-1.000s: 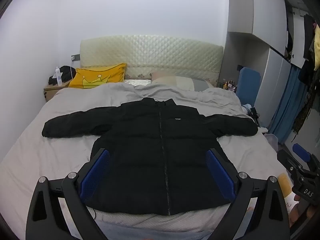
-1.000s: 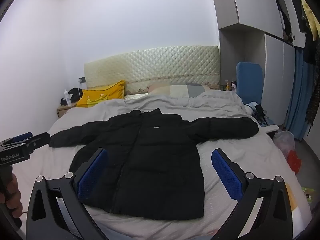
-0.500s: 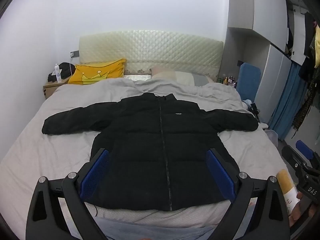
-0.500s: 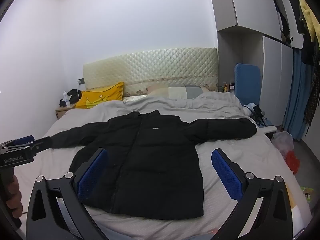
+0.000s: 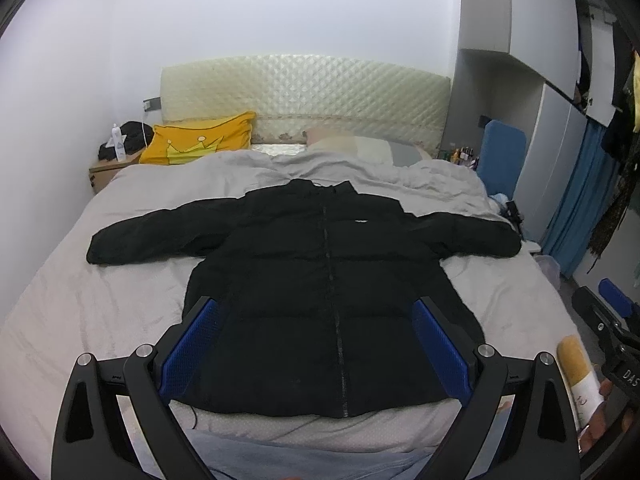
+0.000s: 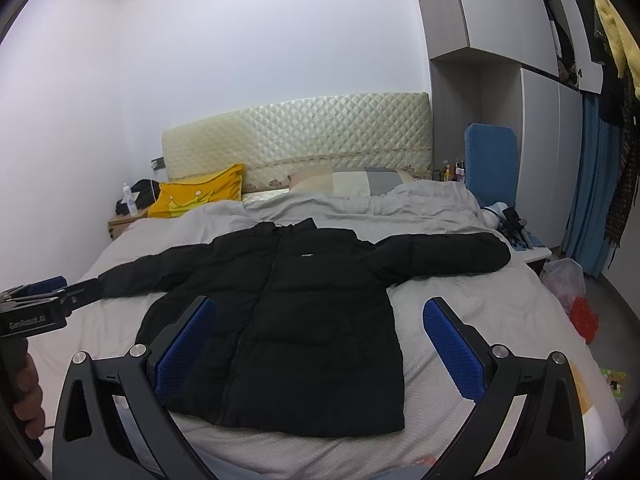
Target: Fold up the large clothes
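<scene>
- Our left claw (image 5: 316, 344) is wide open, and its two blue pads hang above the bottom part of the jacket and hold nothing.
- Our right claw (image 6: 320, 348) is wide open too, with one blue pad over the jacket and the other over the bare sheet, and it holds nothing.
- We can see the right claw's black handle at the right edge of the left view, and the left claw's handle with a hand on it at the left edge of the right view.
- We see the black puffy jacket (image 5: 324, 300) lying flat on the bed (image 5: 100, 312), front side up and zipped shut.
- Its bottom hem is near the foot of the bed, close to us.
- Both sleeves (image 6: 448, 254) stick straight out to the sides.
- Its collar points to the far end of the bed.
- Past the jacket we see a rumpled gray blanket (image 5: 360, 168).
- A yellow pillow (image 5: 200, 144) with a crown on it leans by the padded headboard (image 5: 304, 92), next to a pale pillow (image 6: 352, 180).
- A small bedside table (image 5: 108, 166) with a bottle on it stands at the far left.
- Tall closets (image 6: 540, 140) and blue curtains (image 6: 588, 208) are on the right.
</scene>
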Available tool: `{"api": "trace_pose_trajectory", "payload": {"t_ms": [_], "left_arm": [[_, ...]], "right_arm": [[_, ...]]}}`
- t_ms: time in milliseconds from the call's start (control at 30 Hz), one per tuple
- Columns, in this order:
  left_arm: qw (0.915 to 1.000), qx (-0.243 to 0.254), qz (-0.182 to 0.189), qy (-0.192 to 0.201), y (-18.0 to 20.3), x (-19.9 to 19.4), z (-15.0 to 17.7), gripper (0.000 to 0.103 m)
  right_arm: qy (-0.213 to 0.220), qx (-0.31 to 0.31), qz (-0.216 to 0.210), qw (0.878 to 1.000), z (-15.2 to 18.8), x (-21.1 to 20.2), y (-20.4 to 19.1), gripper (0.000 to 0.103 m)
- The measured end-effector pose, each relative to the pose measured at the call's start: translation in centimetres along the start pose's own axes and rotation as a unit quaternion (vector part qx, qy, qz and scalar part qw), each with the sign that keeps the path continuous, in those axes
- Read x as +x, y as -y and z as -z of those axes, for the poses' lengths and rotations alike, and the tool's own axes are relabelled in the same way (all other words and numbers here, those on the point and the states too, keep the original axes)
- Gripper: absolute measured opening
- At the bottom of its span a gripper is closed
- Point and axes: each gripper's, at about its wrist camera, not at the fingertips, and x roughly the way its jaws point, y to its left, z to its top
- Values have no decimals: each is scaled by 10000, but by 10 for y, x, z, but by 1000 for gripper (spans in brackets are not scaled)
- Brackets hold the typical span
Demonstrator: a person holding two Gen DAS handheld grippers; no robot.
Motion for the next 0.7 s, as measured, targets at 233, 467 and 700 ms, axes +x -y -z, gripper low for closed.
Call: {"api": "trace_pose_trajectory", "payload": {"t_ms": [233,467,700], "left_arm": [[9999,58,79,-42,1,-1,4,97],[9999,-38,122,-58,-2,-1,2,97],[9999,-43,127,-61,-3,1,4,97]], "right_arm": [[-1,-1,45,10000,-2,0,0,103],[-42,-30,66,10000,4,0,-3,103],[-32,-71,23,10000,5,-3,-6,103]]}}
